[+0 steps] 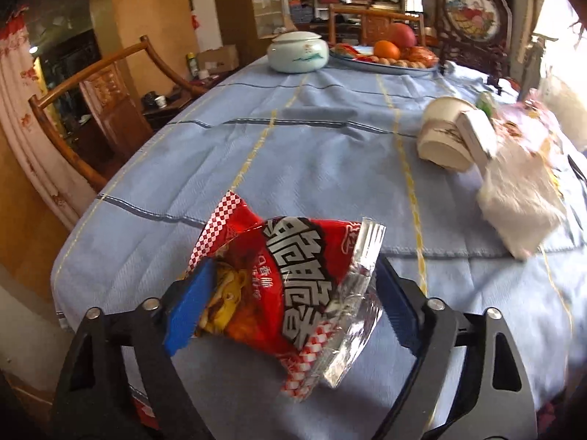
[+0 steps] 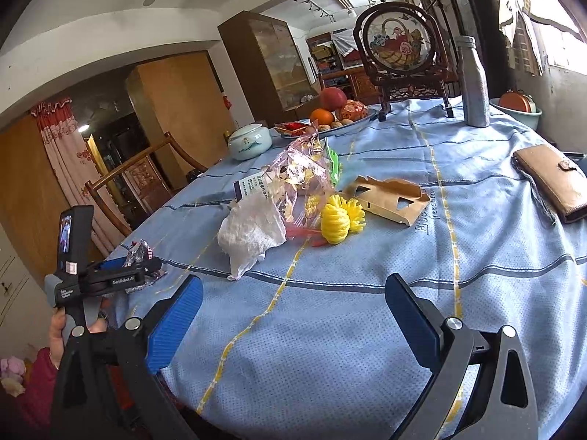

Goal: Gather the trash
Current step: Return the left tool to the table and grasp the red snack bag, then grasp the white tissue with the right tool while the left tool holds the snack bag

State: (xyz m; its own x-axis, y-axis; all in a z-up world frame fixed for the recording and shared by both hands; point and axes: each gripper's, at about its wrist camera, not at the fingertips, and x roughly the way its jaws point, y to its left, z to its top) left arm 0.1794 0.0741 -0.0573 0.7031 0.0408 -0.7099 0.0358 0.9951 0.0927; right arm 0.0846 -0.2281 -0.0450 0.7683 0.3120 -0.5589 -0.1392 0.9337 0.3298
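Left tongs: left gripper (image 1: 290, 286) clamped on a red snack wrapper (image 1: 290, 275), blue pads pressing it from both sides; wrapper crumpled, silver foil lining exposed on its right edge, held above the near edge of the table.
Right tongs: right gripper (image 2: 293, 315) spread wide, nothing between its blue pads (image 2: 172, 324); it hangs over bare cloth near the table's front edge.
Left tongs, seen from the right wrist: at far left (image 2: 141, 262), gripped by a hand (image 2: 60, 330), foil of the wrapper showing at the fingertips.
Table: covered in a blue tablecloth (image 2: 330, 348) with dark and yellow stripes.
Remaining trash, centre of table: crumpled white tissue (image 2: 249, 234); touching it behind, a clear plastic bag (image 2: 301, 183) with yellow-printed contents; a yellow foam fruit net (image 2: 339, 220) just beside the bag; a torn brown cardboard piece (image 2: 389, 198) near the net.
Trash, left wrist view: paper cup (image 1: 445, 135) lying on its side, a small white box (image 1: 477, 132) against it, tissue (image 1: 521, 209) in front, blurred.
Other items: brown wallet (image 2: 554, 183) at right edge; silver bottle (image 2: 475, 84) upright at the far side; round embroidered screen (image 2: 396, 42) on a dark stand; fruit plate (image 2: 341, 113) with orange and apple; lidded ceramic jar (image 2: 249, 143) beside the plate.
Surroundings: wooden chair (image 1: 91, 117) at the table's left side.
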